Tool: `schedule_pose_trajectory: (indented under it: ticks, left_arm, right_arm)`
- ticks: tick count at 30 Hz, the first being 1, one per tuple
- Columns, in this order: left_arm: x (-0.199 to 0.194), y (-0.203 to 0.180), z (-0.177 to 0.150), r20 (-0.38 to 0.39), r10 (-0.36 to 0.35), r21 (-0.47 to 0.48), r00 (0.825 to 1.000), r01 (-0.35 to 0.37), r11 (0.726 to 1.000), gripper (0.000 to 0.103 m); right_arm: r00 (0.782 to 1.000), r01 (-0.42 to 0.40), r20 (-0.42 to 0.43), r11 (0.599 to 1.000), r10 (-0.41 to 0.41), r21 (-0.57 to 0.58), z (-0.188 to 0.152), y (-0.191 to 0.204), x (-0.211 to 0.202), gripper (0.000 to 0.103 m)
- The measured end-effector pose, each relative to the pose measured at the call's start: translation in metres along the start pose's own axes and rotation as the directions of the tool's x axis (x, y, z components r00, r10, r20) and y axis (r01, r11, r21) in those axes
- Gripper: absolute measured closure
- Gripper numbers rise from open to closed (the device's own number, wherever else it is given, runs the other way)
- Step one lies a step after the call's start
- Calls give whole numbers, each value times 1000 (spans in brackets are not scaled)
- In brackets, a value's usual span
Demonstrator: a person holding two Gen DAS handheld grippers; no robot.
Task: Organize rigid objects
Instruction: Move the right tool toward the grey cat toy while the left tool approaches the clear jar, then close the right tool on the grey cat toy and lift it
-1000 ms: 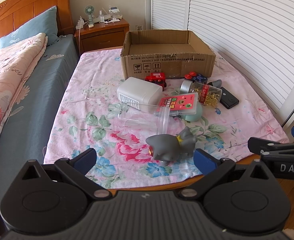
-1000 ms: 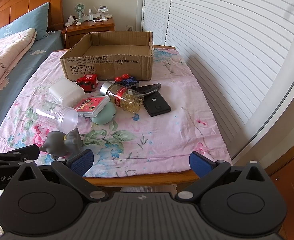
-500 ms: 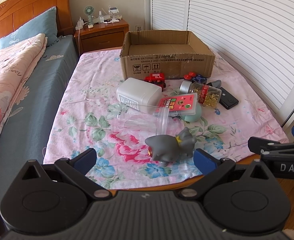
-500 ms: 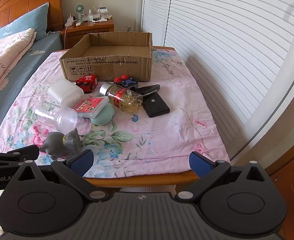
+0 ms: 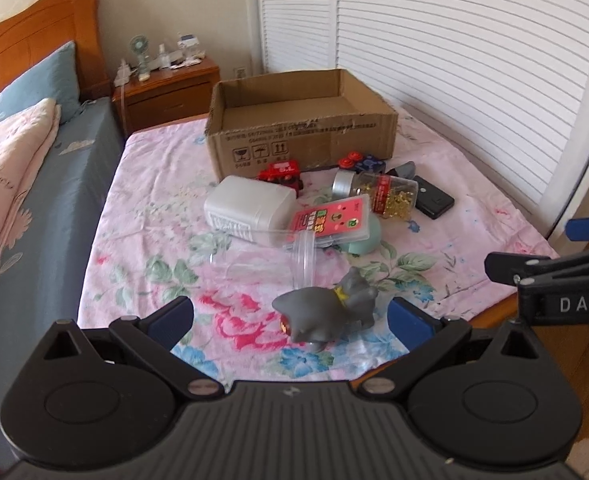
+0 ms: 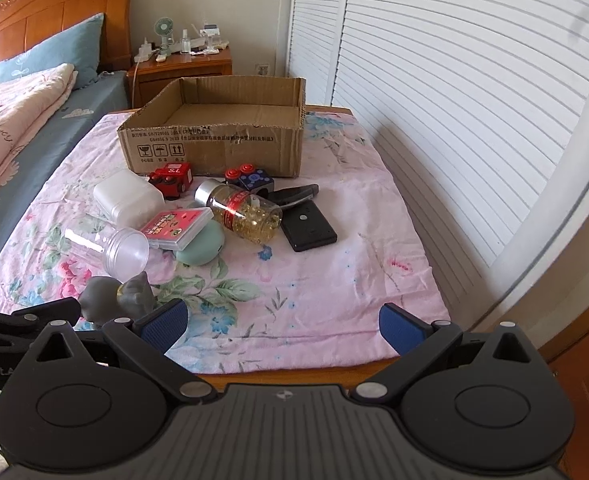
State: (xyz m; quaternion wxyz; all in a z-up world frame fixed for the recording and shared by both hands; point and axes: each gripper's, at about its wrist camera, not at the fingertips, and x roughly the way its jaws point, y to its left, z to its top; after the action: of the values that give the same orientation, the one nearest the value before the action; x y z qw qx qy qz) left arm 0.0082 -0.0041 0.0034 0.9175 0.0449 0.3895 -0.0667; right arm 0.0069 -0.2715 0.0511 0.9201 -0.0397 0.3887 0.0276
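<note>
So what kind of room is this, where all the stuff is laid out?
Most likely a bedroom in a home: a bed with a wooden headboard and blue pillow, a nightstand beside it, and white louvered doors along the wall.

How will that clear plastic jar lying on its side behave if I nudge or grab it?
The clear jar looks empty, so it is probably light. Round and lying on its side, it may roll if nudged. Its smooth wall could slip, and the card box appears to lean on its rim and may shift.

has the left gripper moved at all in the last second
Yes. The left gripper has eased forward: the grey cat toy now sits lower, between its fingers.
</note>
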Motion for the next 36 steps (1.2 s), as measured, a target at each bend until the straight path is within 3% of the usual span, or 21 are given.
schedule_pose_trajectory:
  ticks: [9, 20, 28, 36]
  left_arm:
    - [10, 7, -3, 24, -104, 100, 994, 101, 990, 1]
    - [51, -1, -11, -117, -165, 99, 979, 177, 979, 1]
    - [49, 17, -10, -116, -166, 74, 979, 175, 982, 1]
    - [33, 48, 1, -42, -132, 45, 990, 134, 990, 1]
  right_arm:
    - [995, -57, 73, 998, 60, -41, 2, -10, 9, 0]
    - [991, -127, 35, 991, 128, -34, -6, -22, 40, 0]
    - [972, -232, 17, 968, 235, -92, -8, -15, 52, 0]
    - [936, -350, -50, 918, 347, -187, -9, 9, 56, 0]
